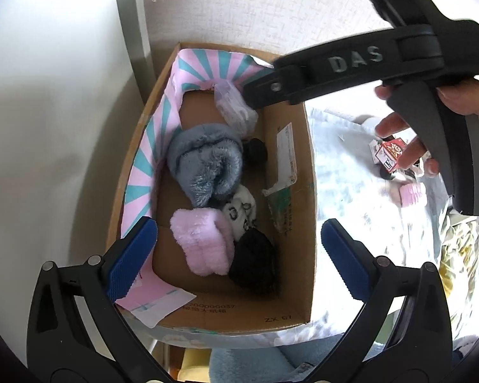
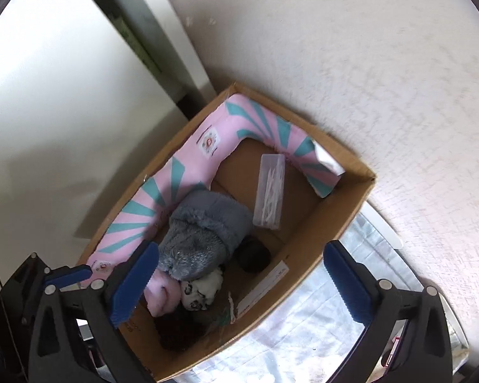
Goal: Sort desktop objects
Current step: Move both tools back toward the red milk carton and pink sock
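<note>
Right wrist view: clear plastic case [image 2: 269, 191] — cotton swabs inside, perhaps.

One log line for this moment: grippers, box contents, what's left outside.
left gripper: open, empty, over box | right gripper: open, empty | in box: grey sock, pink sock, clear case | outside: pink item

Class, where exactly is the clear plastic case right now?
The clear plastic rectangular case lies inside the brown cardboard box, at its far end, between the fluffy grey fabric bundle and the pink-and-teal striped liner.
</note>
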Action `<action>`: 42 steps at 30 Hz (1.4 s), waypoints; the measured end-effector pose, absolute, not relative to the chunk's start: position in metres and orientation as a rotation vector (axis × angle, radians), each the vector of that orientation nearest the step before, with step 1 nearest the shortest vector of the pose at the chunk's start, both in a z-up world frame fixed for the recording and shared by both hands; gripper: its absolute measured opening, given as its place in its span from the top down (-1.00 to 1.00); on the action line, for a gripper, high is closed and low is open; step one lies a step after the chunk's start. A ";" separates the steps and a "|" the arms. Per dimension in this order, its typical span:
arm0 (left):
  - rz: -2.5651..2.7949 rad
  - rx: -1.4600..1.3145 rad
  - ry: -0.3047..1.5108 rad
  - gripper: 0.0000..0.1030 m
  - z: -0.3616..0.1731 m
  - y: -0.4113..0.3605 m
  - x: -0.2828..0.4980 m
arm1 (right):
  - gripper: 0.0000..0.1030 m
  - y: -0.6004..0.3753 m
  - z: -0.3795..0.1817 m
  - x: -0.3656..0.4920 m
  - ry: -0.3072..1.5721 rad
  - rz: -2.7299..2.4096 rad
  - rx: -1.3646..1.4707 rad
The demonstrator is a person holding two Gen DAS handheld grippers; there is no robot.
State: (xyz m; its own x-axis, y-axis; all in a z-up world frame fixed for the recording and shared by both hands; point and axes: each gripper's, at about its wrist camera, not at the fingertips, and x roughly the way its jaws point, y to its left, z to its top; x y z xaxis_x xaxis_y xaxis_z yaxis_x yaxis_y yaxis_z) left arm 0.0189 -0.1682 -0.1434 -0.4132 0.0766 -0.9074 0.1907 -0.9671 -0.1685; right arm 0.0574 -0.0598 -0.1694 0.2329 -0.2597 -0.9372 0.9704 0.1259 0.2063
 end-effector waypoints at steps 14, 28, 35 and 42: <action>-2.620 1.678 0.289 -0.99 -0.127 -0.143 0.003 | -0.99 -0.022 -0.120 -0.006 0.908 -1.220 0.930; -2.757 1.530 -0.056 -0.99 -0.093 -0.068 -0.046 | -0.99 0.090 -0.095 -0.142 0.929 -1.508 1.121; -2.861 1.665 -0.179 -0.99 -0.098 -0.002 -0.083 | -0.99 0.166 -0.101 -0.194 0.873 -1.644 1.217; -2.953 1.751 -0.252 -0.98 -0.124 0.065 -0.130 | -0.99 0.213 -0.135 -0.205 0.845 -1.690 1.302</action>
